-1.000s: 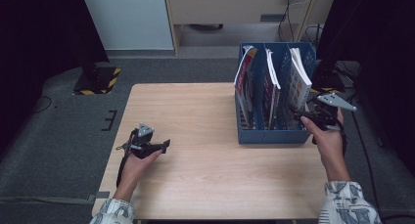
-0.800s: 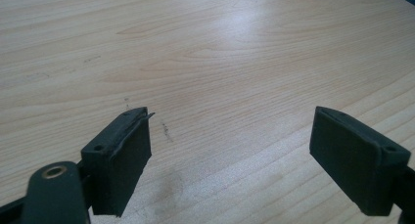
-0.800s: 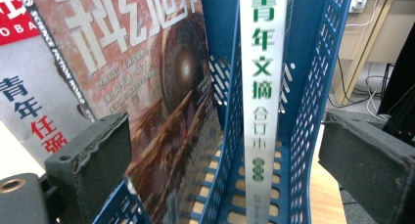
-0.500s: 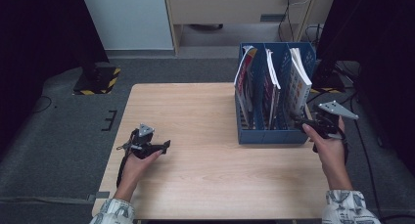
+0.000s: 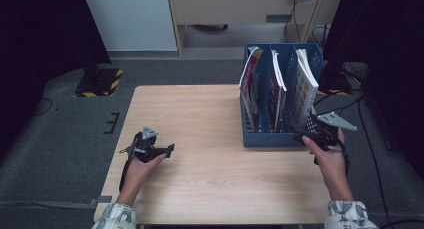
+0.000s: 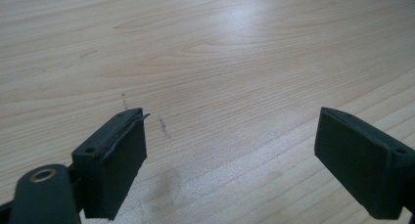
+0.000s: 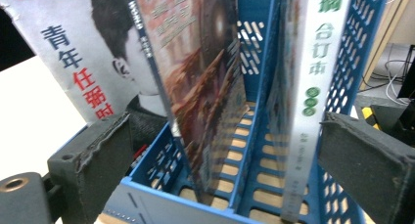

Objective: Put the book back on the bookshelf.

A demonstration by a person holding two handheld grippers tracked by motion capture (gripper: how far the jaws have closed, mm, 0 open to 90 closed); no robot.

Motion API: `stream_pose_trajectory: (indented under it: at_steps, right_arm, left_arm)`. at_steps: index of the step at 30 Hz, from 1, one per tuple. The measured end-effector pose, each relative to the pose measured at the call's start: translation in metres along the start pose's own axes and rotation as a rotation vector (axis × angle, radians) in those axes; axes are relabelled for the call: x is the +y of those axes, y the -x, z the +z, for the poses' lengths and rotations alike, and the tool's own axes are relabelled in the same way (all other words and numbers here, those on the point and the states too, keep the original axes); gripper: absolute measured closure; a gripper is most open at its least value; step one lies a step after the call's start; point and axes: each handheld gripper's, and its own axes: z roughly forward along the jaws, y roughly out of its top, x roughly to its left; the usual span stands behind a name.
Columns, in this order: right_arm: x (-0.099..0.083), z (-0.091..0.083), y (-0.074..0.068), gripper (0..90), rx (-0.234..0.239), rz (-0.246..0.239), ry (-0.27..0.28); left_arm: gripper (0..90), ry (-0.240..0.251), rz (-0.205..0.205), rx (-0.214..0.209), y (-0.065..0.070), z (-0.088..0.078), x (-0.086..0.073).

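R gripper [image 5: 306, 135] sits at the near right corner of the blue file rack [image 5: 272, 138], jaws spread wide, nothing pinched. Thick white-spined book [image 7: 313, 87] stands in the rack's right slot, just inside one pad, prob. not touching, hard to tell. Magazine w/ reddish cover [image 7: 200, 82] is in the middle slot, a grey-covered one [image 7: 83, 62] beyond it. L gripper [image 5: 167, 150] rests low over bare tabletop [image 6: 220, 53] at the left, well apart from the rack; its jaws have just been opening, nothing between them.
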Motion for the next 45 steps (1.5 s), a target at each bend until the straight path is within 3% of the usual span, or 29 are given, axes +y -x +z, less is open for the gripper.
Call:
stream_pose_trajectory:
  at_steps: [19, 33, 45]
  right_arm:
    - [-0.015, 0.006, -0.020, 7.6, 0.051, -0.023, -0.055]
    - [-0.026, 0.008, -0.047, 7.6, 0.117, -0.058, -0.091]
    - [-0.046, 0.013, -0.070, 7.6, 0.183, -0.087, -0.152]
  left_arm:
    - [11.7, -0.007, 0.006, -0.004, 0.001, 0.001, 0.000]
    - [10.8, -0.015, 0.011, -0.008, 0.003, 0.002, 0.000]
    - [10.7, -0.021, 0.029, -0.008, 0.005, 0.002, 0.000]
